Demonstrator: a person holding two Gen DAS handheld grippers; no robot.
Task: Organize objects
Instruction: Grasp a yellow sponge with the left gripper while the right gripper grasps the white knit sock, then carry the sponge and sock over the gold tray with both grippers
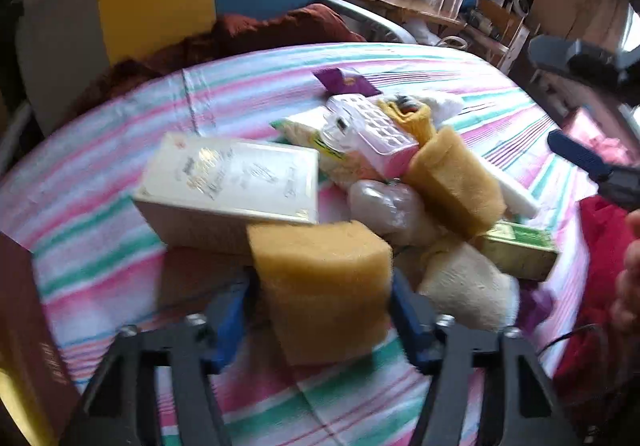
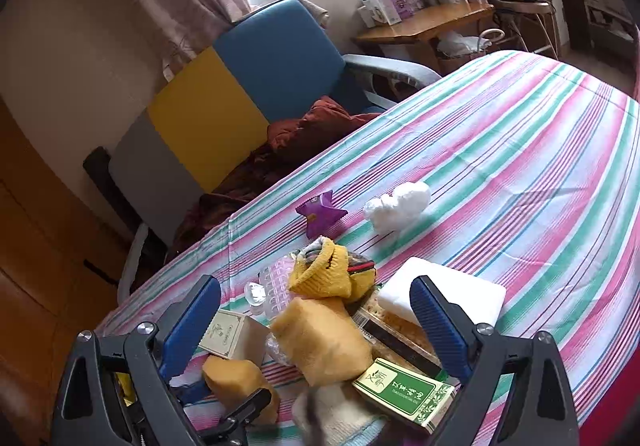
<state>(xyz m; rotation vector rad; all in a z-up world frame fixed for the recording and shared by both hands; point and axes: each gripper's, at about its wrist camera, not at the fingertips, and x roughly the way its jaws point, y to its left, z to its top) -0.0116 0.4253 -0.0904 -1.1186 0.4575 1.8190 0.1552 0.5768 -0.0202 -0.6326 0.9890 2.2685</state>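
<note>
From the left wrist: grips a sponge in the left gripper, fingers narrowed against its two sides, low over the striped cloth. Sits at the near edge of a heap, close under the corner of a cream box. Crowds a second sponge, a green box and a pink case just behind. Blurs too much to show how deep the pads bite.

Likely to go wrong here: squashing soft foam instead of gripping it, then losing it on the lift. Could also drag the cream box along, if that corner does rest on the sponge, and tip the heap.

From the right wrist: holds nothing in the right gripper, fingers spread wide above the heap. Hangs over the second sponge, with the green box near the right finger and a white block behind it. Catches the held sponge at lower left, in the other fingers. Leaves a purple wrapper and a white wad lying apart, farther up the cloth.

Risky to descend from here: may knock the green box or pinch two things at once in so tight a pile. Could also cross the left gripper's path, so close beside it.
</note>
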